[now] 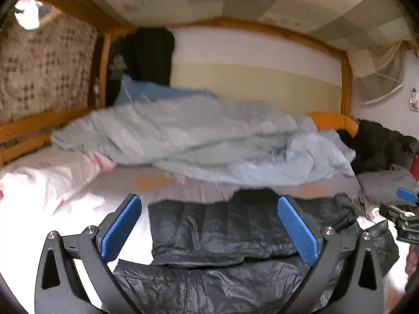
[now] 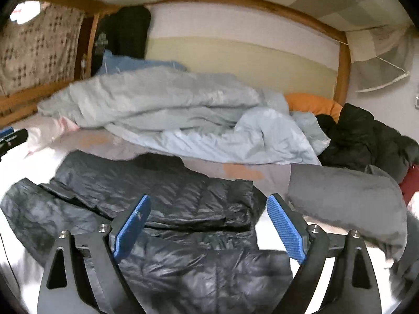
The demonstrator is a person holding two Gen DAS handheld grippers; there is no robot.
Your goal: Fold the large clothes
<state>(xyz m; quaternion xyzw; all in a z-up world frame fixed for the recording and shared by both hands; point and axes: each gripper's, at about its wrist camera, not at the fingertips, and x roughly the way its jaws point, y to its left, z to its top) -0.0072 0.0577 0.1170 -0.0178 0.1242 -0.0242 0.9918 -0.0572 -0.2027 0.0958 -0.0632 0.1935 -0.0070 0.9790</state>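
**A:** What does the left wrist view show?

**B:** A black quilted puffer jacket (image 1: 222, 235) lies flat on a bed (image 1: 78, 209) with a pale sheet. One part of it is folded over the rest, making a rectangular upper layer. The left tongs (image 1: 209, 230) hang above it with their blue pads spread wide, nothing between them, not touching the fabric.

**A:** And the right wrist view?

**B:** The same jacket (image 2: 167, 204), seen from the other side. The right tongs (image 2: 208, 227) are also spread wide and empty, poised over the folded layer. The picture is slightly blurred.

**A:** What else is on the bed?

**B:** Behind the jacket, a crumpled light blue-grey duvet (image 1: 199, 144) runs across the mattress. A white floral pillow (image 1: 52, 175) sits at the left, an orange cushion (image 2: 311, 104) at the far right, and a dark coat (image 2: 366, 136) is heaped beside it. A grey pillow (image 2: 348, 201) lies just right of the jacket.

**A:** Is the other tool visible?

**B:** Yes, its blue tip appears at the right edge of the left view.
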